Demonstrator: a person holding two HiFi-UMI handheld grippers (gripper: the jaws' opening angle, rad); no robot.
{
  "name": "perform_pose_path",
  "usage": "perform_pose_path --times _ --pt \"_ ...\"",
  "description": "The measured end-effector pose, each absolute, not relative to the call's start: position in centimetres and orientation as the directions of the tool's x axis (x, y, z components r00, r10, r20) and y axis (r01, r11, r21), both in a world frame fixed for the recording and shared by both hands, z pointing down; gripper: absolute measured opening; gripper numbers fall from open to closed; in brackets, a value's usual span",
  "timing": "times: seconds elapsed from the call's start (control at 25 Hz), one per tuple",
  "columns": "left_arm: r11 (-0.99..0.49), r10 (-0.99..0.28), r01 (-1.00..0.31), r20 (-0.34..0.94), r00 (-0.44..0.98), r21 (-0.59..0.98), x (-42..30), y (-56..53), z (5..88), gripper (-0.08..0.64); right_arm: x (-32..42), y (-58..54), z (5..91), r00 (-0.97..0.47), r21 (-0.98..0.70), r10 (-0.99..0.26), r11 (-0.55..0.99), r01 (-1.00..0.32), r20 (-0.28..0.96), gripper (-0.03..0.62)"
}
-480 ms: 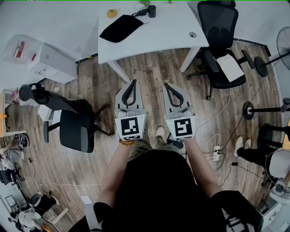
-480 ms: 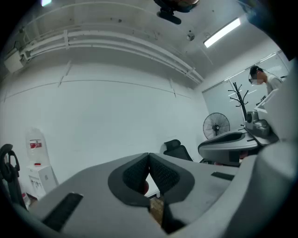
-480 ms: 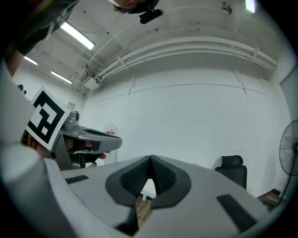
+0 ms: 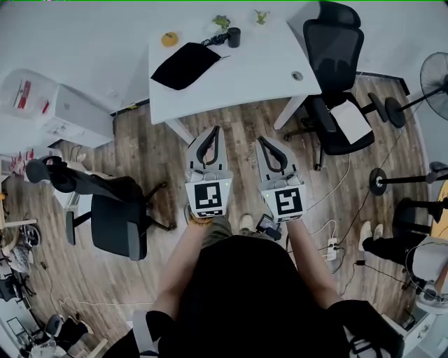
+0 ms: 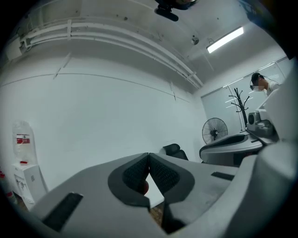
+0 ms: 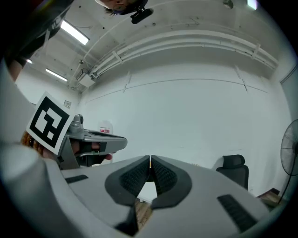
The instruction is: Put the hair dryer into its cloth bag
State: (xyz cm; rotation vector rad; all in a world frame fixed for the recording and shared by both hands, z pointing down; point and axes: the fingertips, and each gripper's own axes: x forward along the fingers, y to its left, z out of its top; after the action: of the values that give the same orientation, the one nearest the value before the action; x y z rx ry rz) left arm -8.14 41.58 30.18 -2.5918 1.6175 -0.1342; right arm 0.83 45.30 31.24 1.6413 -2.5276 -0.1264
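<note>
In the head view a flat black cloth bag [image 4: 185,65] lies on the white table [image 4: 259,70] ahead of me. Behind it, near the table's far edge, stands a small black hair dryer [image 4: 234,36] with its cord beside it. My left gripper [image 4: 214,131] and right gripper [image 4: 262,140] are held side by side over the wooden floor, short of the table's front edge. Both point level toward the table. In the left gripper view the left gripper [image 5: 148,156] has its pads together with nothing between them. The right gripper [image 6: 150,158] looks the same in its own view.
An orange object [image 4: 169,39] and two small plants [image 4: 222,22] sit at the table's far edge. Black office chairs stand at the left [image 4: 115,213] and by the table's right end [image 4: 337,66]. Cables and a power strip [image 4: 333,245] lie on the floor at right, beside fan stands [image 4: 381,176].
Both grippers have come a little nearer to the table's front edge, still shut and side by side. The head view has shifted slightly with them.
</note>
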Motion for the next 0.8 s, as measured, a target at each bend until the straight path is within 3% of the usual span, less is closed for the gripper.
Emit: perform_pose_path --times 0.8 --pt "-0.51 -0.86 -0.857 0.08 0.504 -0.078 -14.3 27.0 32.8 0.025 -6.7 31.0 32.8 -0.366 0.121 -0.918 0.385 -0.915 0.155 0.031"
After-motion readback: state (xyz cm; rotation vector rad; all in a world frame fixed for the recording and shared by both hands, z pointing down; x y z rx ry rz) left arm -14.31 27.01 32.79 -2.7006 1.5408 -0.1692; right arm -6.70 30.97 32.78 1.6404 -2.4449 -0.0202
